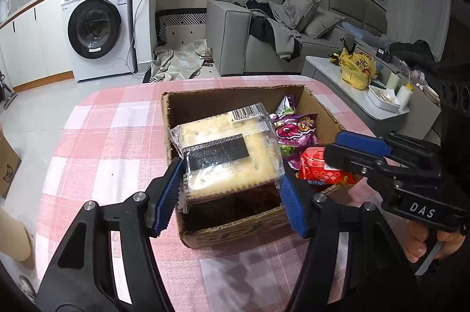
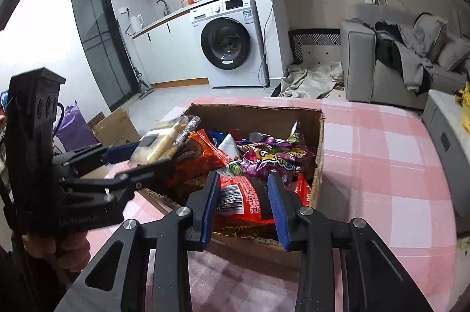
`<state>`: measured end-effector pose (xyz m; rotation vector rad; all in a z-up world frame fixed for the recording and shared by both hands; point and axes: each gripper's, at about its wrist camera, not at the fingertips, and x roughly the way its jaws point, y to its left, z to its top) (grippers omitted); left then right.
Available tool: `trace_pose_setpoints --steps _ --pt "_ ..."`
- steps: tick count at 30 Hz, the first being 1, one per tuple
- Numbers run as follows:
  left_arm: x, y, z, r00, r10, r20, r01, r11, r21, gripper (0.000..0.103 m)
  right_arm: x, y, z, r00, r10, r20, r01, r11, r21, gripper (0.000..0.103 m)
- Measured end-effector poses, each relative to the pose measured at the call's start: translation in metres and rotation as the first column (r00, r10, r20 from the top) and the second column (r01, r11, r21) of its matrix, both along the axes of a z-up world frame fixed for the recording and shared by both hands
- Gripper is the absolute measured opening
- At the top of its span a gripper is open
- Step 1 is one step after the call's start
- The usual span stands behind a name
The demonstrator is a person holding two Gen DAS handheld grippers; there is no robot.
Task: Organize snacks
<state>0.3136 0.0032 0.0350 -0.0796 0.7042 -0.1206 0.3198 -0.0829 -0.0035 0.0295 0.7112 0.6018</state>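
- The left gripper (image 1: 227, 191) was clamped on the cracker pack (image 1: 229, 149), a clear-wrapped block of pale crackers, its blue pads pressing the pack's two sides; the jaws stood at a middling width because the pack filled them.
- The pack hung over the near left part of the cardboard box (image 1: 235, 227), its long axis running away from the left gripper toward the far wall, tilted up at the far end; the floor below it looked bare, which I judged to be the free spot.
- The right gripper (image 2: 245, 205) was squeezed narrow on the red snack bag (image 2: 243, 197), its barcode showing between the pads, at the near right corner of the box (image 2: 318, 141).
- Seen from the left wrist, that red bag (image 1: 320, 168) lay just right of the cracker pack, so each hand was nearest its own item.
- Farther in, purple candy bags (image 2: 273, 158) and an orange bag (image 2: 199, 153) filled the middle and far side.
- The box stood on the pink checked tablecloth (image 1: 117, 136).
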Motion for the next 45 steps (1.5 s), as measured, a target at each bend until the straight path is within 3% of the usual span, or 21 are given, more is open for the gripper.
trace_pose_setpoints --steps 10,14,15,17,20,23,25,27,32,45 --pt "0.019 -0.017 -0.013 1.000 -0.021 -0.004 0.021 0.997 0.068 0.061 0.027 0.008 -0.017 0.999 0.036 -0.039 -0.034 0.998 0.049 0.033" --pt "0.026 -0.022 -0.019 0.999 -0.030 -0.013 0.031 0.995 0.095 0.062 0.025 0.006 -0.006 1.000 0.030 0.003 -0.030 0.999 0.024 0.036" --pt "0.028 -0.022 -0.018 1.000 -0.027 -0.015 0.029 0.995 0.097 0.064 0.023 0.003 -0.002 1.000 0.022 0.015 -0.022 0.999 0.026 0.039" --pt "0.028 -0.022 -0.017 1.000 -0.014 -0.024 0.016 0.995 0.099 0.069 0.018 -0.005 0.005 0.998 -0.021 0.055 0.020 1.000 0.021 0.060" --pt "0.020 -0.021 -0.013 1.000 -0.024 -0.012 0.025 0.998 0.062 0.084 0.013 -0.018 0.012 0.994 -0.064 0.085 0.063 0.998 0.023 0.082" --pt "0.006 -0.020 -0.007 1.000 -0.026 0.006 0.026 0.998 0.057 0.101 0.010 -0.031 0.015 0.993 -0.088 0.078 0.085 0.996 0.038 0.098" --pt "-0.005 -0.015 -0.005 0.999 -0.020 0.031 0.019 1.000 0.021 0.102 0.003 -0.035 0.016 0.992 -0.100 0.083 0.099 0.995 0.019 0.103" --pt "-0.017 -0.009 -0.003 0.999 -0.010 0.043 0.011 1.000 -0.009 0.102 -0.008 -0.040 0.017 0.990 -0.097 0.101 0.096 0.995 0.012 0.103" --pt "-0.048 0.000 -0.005 0.994 0.025 0.104 -0.026 1.000 0.006 0.102 -0.039 -0.040 0.015 0.984 -0.107 0.145 0.106 0.994 0.015 0.103" --pt "-0.105 0.020 -0.027 0.986 0.089 0.141 -0.095 0.995 0.032 0.102 -0.093 -0.046 -0.002 0.973 -0.109 0.202 0.094 0.992 0.083 0.103"
